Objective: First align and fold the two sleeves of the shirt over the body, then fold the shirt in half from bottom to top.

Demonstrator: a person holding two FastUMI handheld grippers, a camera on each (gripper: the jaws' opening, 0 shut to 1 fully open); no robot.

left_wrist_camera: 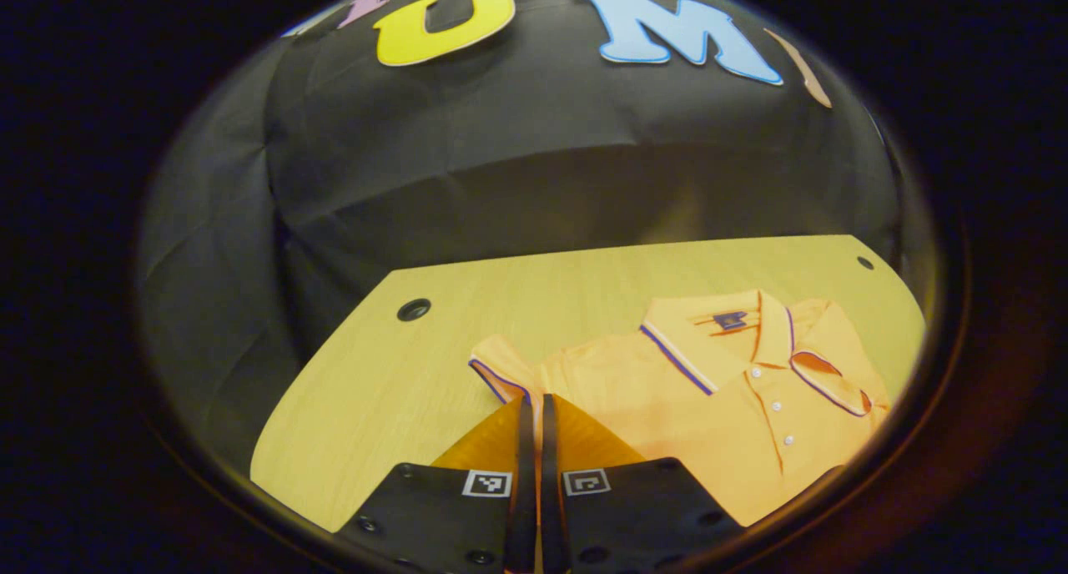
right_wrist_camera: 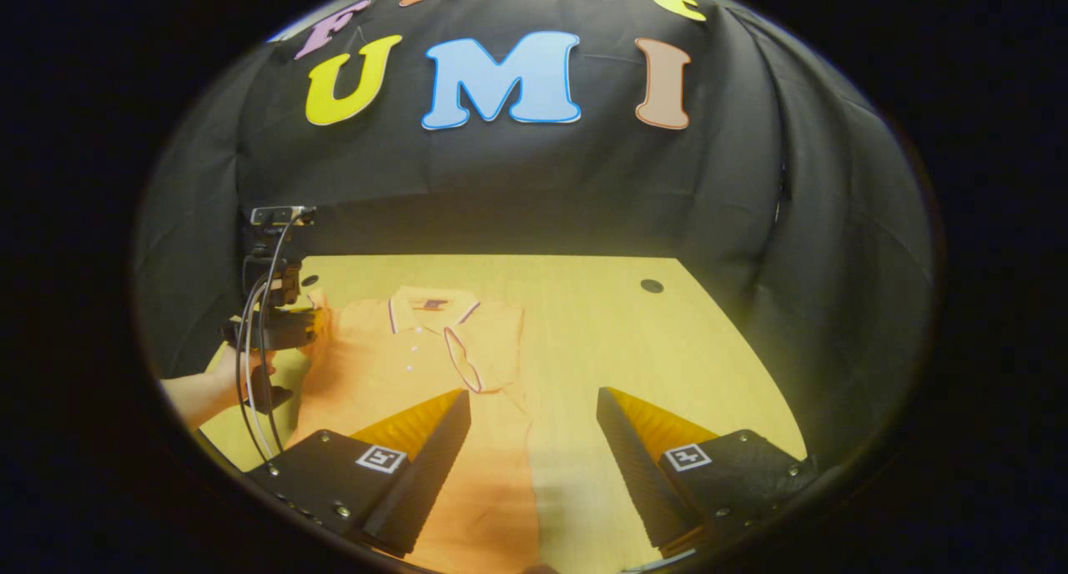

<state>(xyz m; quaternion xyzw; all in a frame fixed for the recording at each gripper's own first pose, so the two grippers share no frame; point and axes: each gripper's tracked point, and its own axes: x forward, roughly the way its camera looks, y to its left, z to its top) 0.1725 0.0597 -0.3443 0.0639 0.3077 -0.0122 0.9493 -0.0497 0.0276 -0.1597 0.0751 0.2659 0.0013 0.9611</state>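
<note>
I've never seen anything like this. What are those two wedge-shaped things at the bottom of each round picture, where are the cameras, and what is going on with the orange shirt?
No robot here: a person holds a two-finger gripper in each hand, and a fisheye camera rides on each, looking forward along its fingers. In the left gripper view, the left gripper has its fingers closed together at the sleeve of an orange polo shirt lying on a wooden table; whether cloth is pinched I cannot tell. In the right gripper view, the right gripper is open over the shirt's lower part, holding nothing. That view also shows the other gripper farther off, with the person's hand. The other sleeve already lies folded over the body.
</note>
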